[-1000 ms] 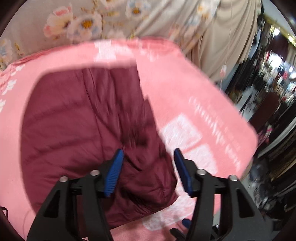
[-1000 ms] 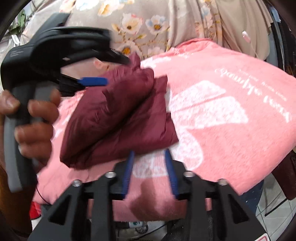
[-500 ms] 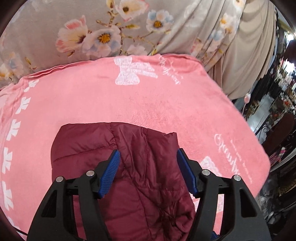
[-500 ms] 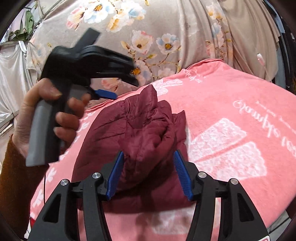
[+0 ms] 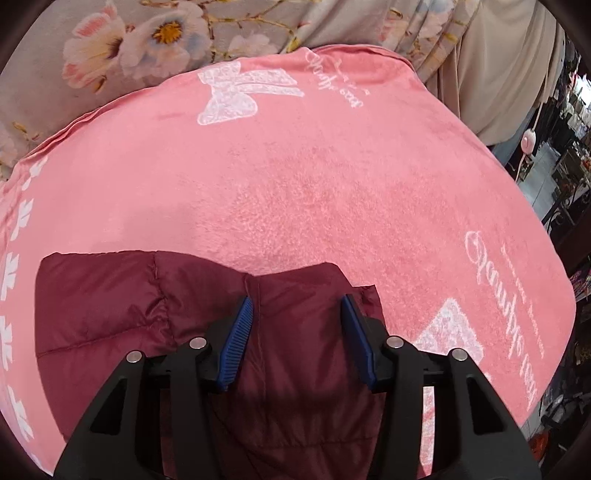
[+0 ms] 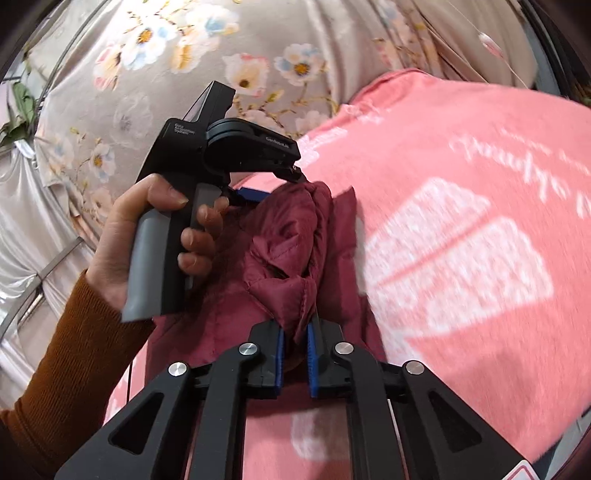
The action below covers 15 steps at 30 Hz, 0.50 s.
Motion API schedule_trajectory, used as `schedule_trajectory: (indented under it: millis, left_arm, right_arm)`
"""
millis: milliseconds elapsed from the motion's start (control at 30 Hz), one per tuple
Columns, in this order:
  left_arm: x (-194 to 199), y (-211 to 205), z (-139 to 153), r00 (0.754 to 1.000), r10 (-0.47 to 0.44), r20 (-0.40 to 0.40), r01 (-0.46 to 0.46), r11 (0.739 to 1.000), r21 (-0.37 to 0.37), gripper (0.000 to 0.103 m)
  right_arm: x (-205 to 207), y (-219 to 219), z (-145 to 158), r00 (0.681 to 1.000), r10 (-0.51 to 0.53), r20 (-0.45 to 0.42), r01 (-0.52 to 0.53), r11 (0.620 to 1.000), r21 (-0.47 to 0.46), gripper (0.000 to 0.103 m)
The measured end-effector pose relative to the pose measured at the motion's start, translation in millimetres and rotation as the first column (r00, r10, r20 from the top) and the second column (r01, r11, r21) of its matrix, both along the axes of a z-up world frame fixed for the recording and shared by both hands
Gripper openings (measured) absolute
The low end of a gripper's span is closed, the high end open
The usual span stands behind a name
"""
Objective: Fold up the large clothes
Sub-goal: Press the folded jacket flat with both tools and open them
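A dark red padded jacket (image 5: 155, 306) lies bunched on a pink blanket (image 5: 295, 177). My left gripper (image 5: 297, 332) is open, its blue pads astride a raised fold of the jacket near its far edge. In the right wrist view my right gripper (image 6: 295, 350) is shut on a bunched fold of the jacket (image 6: 291, 251) at its near side. The left gripper also shows in the right wrist view (image 6: 255, 192), held in a hand over the jacket's far end, its fingertips partly hidden by fabric.
The pink blanket (image 6: 461, 240) with white bow and lettering prints covers the whole work surface. A grey floral curtain (image 5: 184, 29) hangs behind it. A beige cloth (image 5: 498, 66) hangs at the right, with shop clutter beyond the blanket's right edge.
My right gripper closed from open onto a fold of the jacket. My left gripper stayed open and narrowed slightly over the jacket's far edge, coming lower toward it.
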<state>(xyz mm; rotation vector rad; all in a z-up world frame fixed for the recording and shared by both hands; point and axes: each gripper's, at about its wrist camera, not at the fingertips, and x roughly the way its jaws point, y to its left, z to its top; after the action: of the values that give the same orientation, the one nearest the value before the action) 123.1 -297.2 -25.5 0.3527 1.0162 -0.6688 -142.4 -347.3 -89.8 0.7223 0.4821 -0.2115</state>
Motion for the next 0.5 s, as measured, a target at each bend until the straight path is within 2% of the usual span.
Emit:
schedule_trajectory:
  millis: [300,400,433,500]
  left_arm:
    - [-5,-23,-35,1.000,-0.018,0.020,0.017,0.998,0.059,0.044]
    - [-4,-26,-46,0.999,-0.017,0.039,0.014,0.997,0.071,0.044]
    - [-4,-28,-49,0.999,-0.018,0.049,0.014,0.997,0.079,0.044]
    - [-4,-29,-54,0.998,-0.019,0.067,0.013,0.996,0.088,0.044]
  right_arm:
    - [5,-3,-35,0.997,-0.005,-0.082,0.009,0.999,0.052,0.008]
    - [6,-6,-35,0.996,0.007,-0.091,-0.003,0.999,0.046,0.009]
    - [4,-7,-31,0.996,-0.002,-0.091,0.005,0.999,0.040,0.011]
    - [-9,-9,-16,0.995,-0.049,-0.083,0.049,0.999,-0.010,0.023]
